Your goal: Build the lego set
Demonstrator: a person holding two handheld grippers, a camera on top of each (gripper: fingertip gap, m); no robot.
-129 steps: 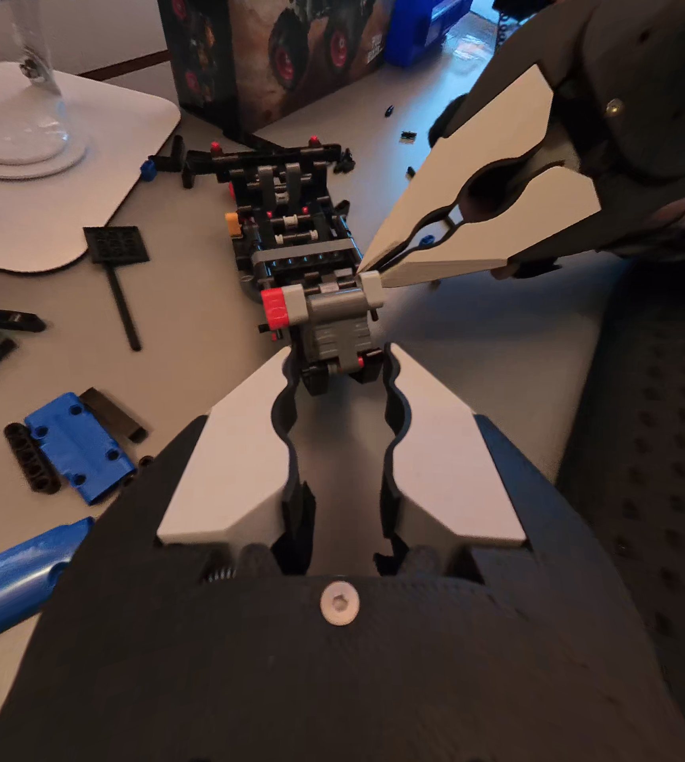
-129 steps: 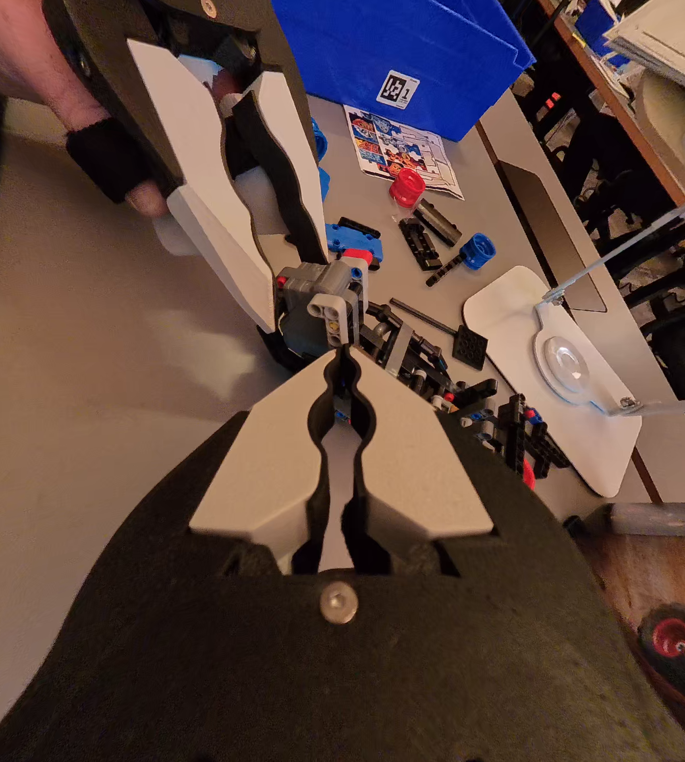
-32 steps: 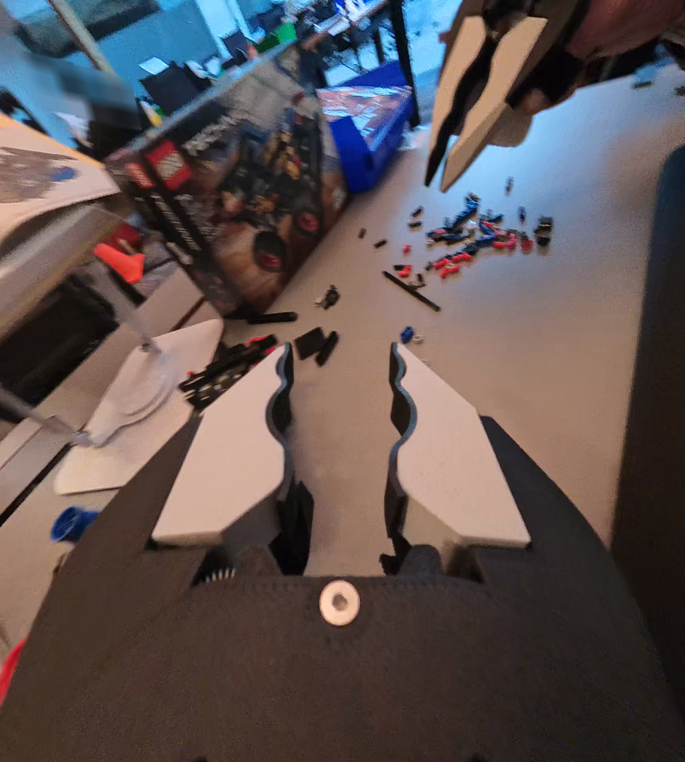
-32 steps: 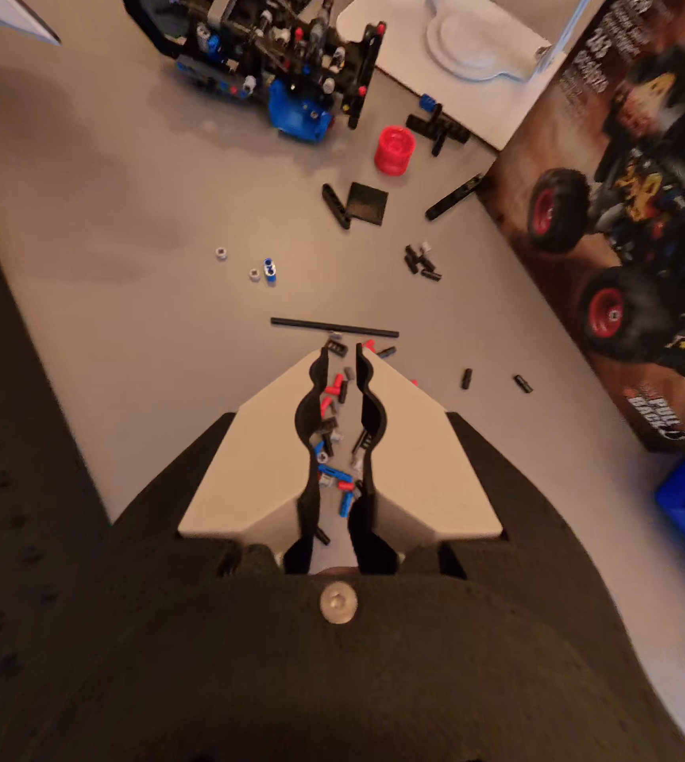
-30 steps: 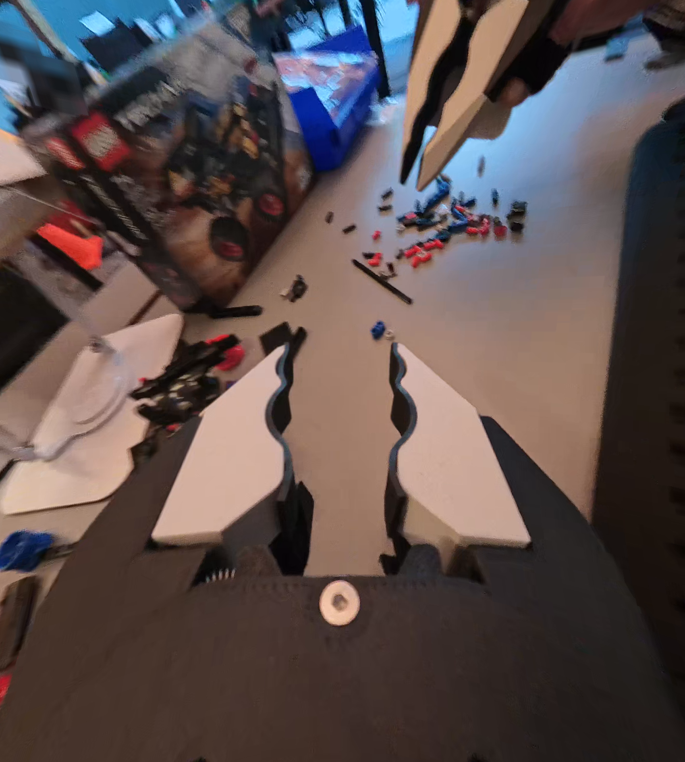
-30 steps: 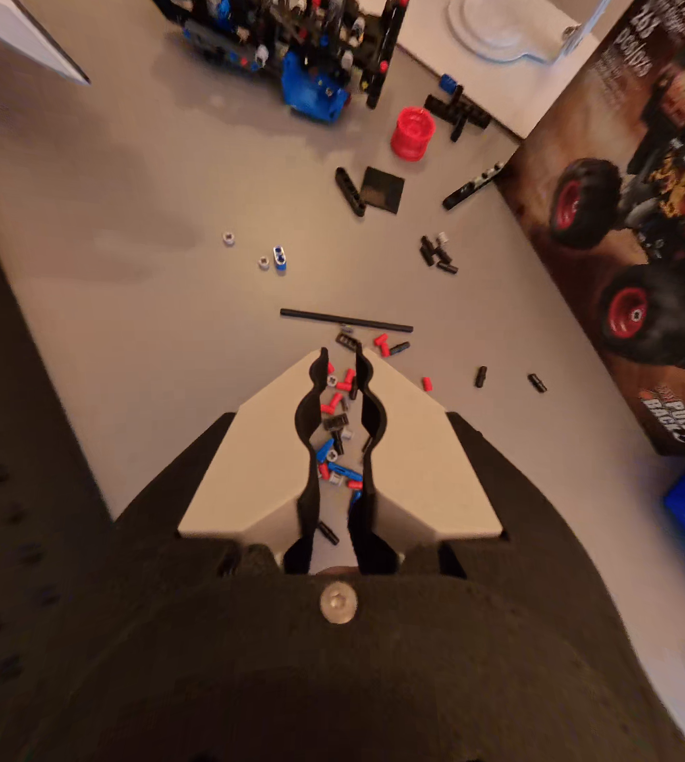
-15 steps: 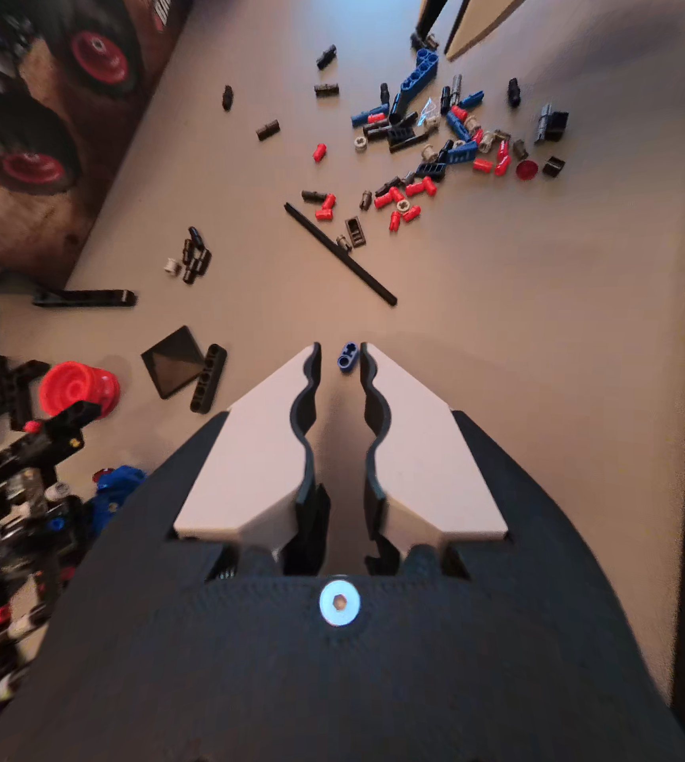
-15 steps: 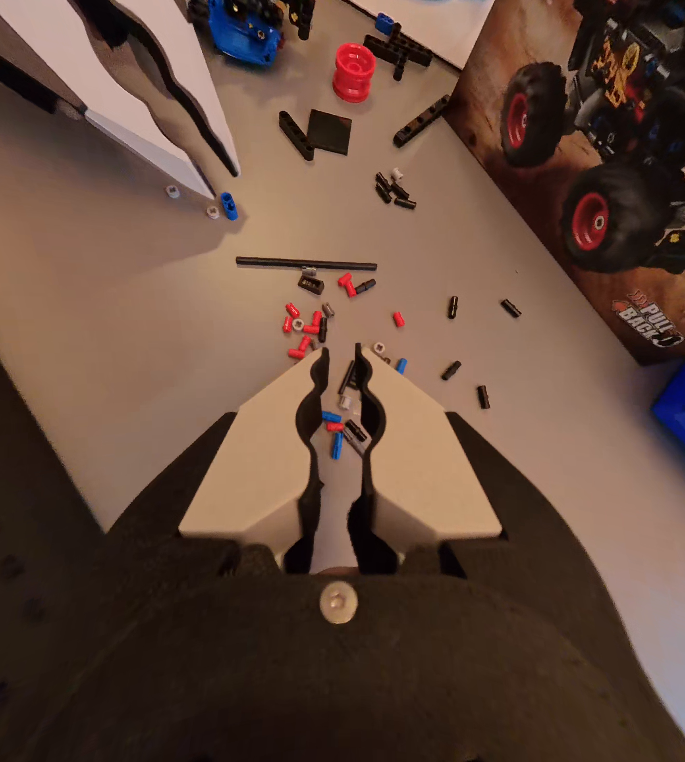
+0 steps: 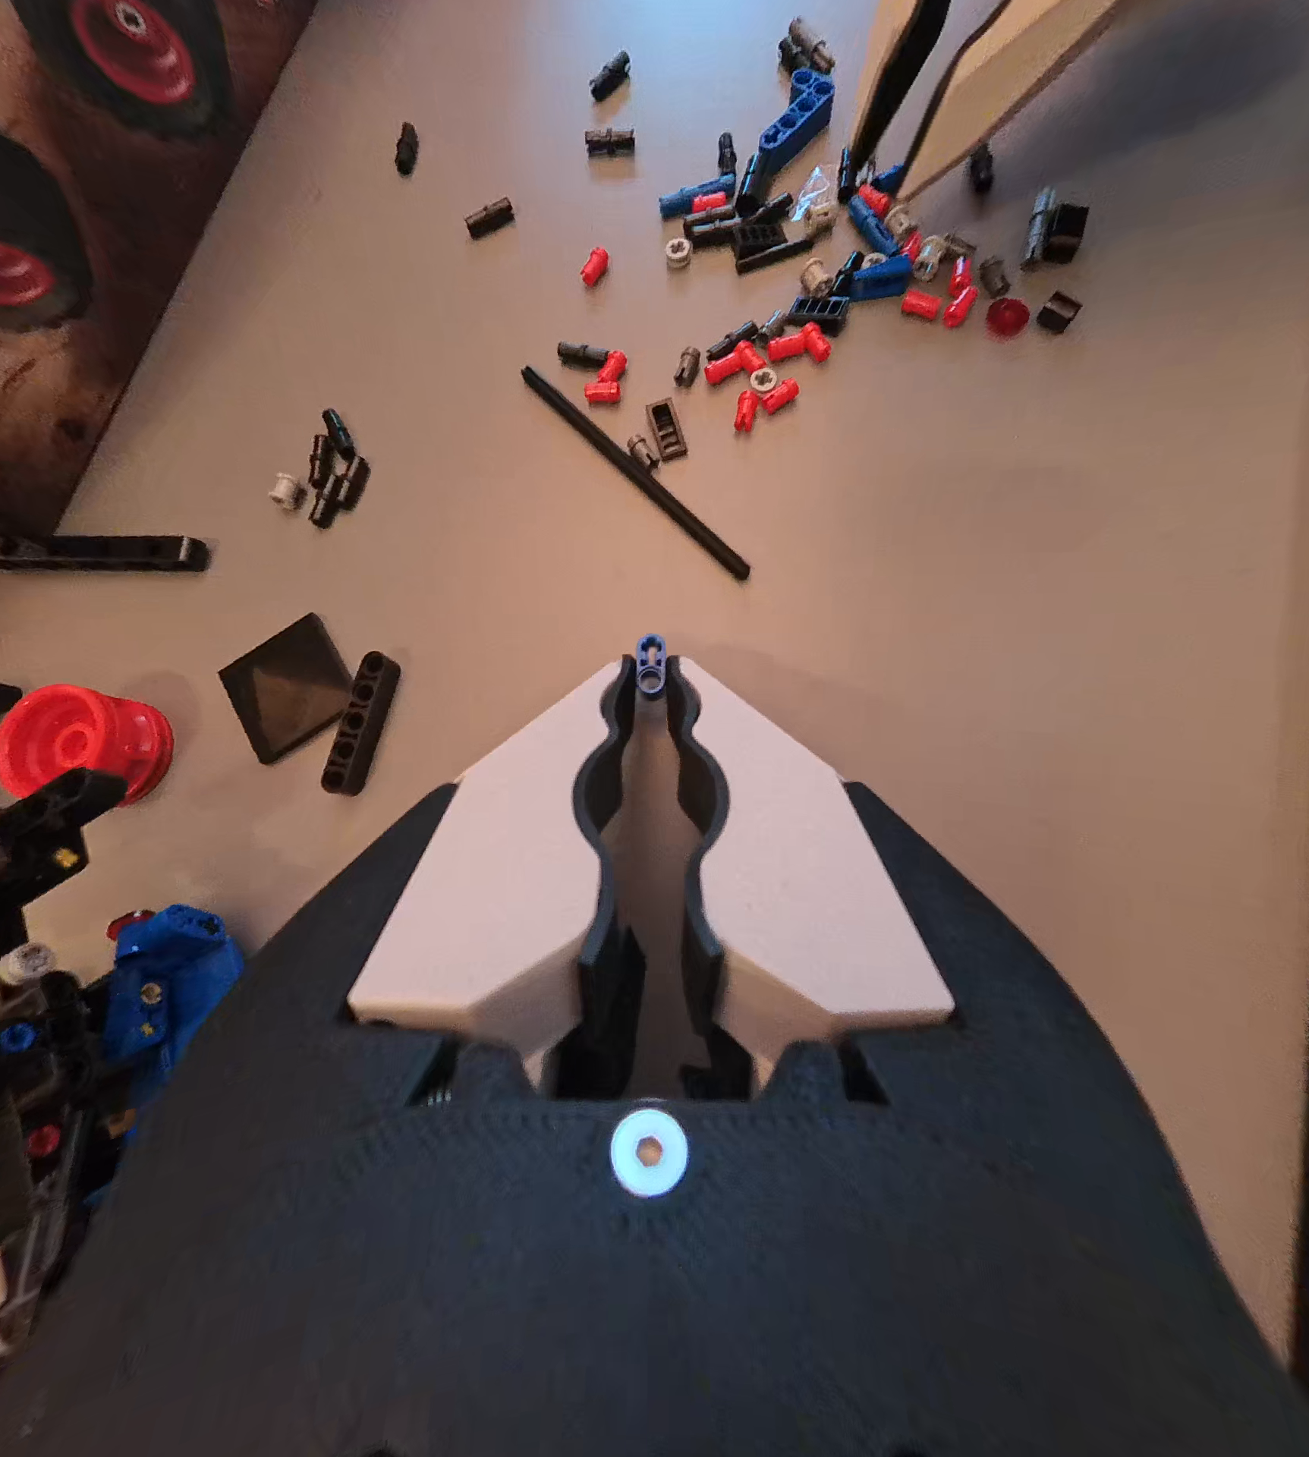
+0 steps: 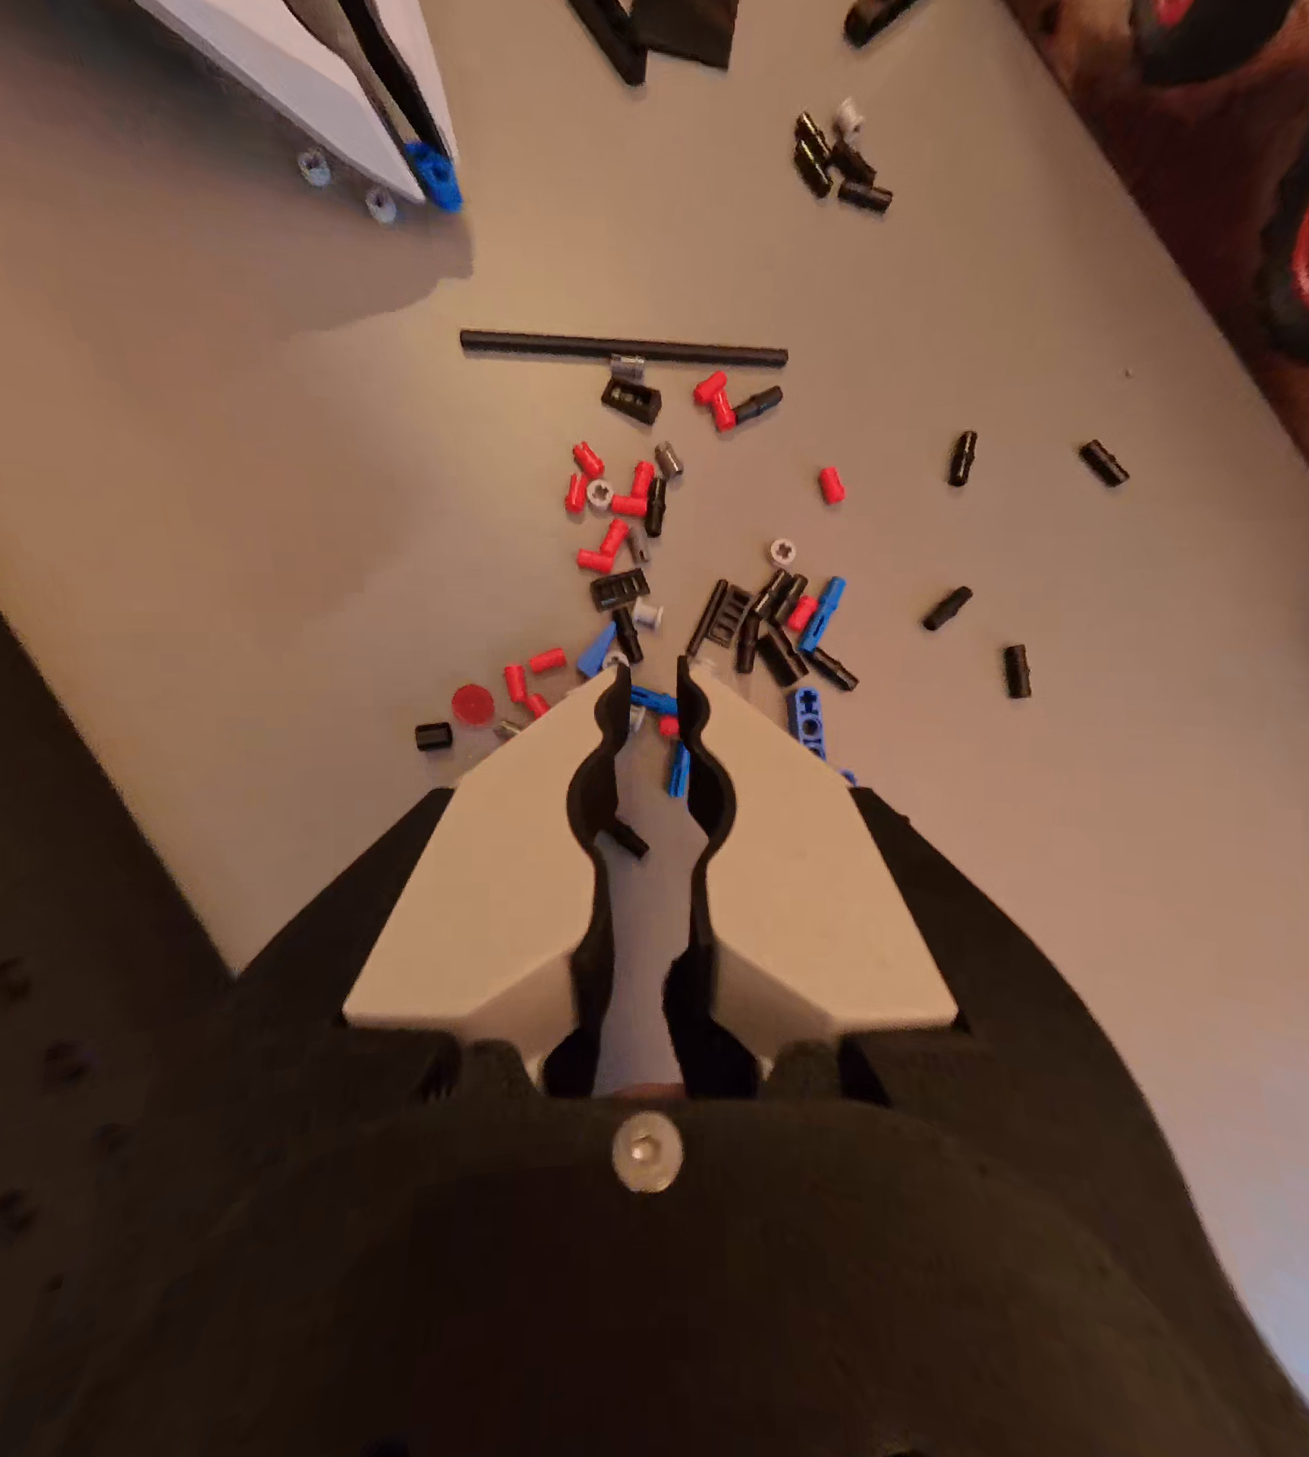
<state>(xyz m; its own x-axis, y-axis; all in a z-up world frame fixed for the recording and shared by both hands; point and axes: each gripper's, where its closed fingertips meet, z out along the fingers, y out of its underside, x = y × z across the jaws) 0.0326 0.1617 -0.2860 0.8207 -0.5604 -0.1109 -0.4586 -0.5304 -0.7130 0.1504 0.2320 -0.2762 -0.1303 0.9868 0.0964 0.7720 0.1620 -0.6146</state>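
Left gripper: jaws closed on a small blue connector, pinched at the very tips, low over the grey table. In the right wrist view, same connector visible at the tip of the left gripper, with two small grey bushes lying on the table just beside it.

Right gripper: jaws slightly apart, nothing gripped; tips positioned over the near edge of the loose parts pile. A blue pin and a short black pin visible on the table through the gap between the fingers.

Pile: red, blue, black and grey pins and bushes. Beyond it, a long black axle lying flat, a grey bush touching its near side.

Left wrist view, left side: partly built chassis at the edge of frame, with a blue piece attached. Just beyond, a red wheel hub, a black square plate and a short black beam side by side. Farther off, a long black beam lying against the set box.
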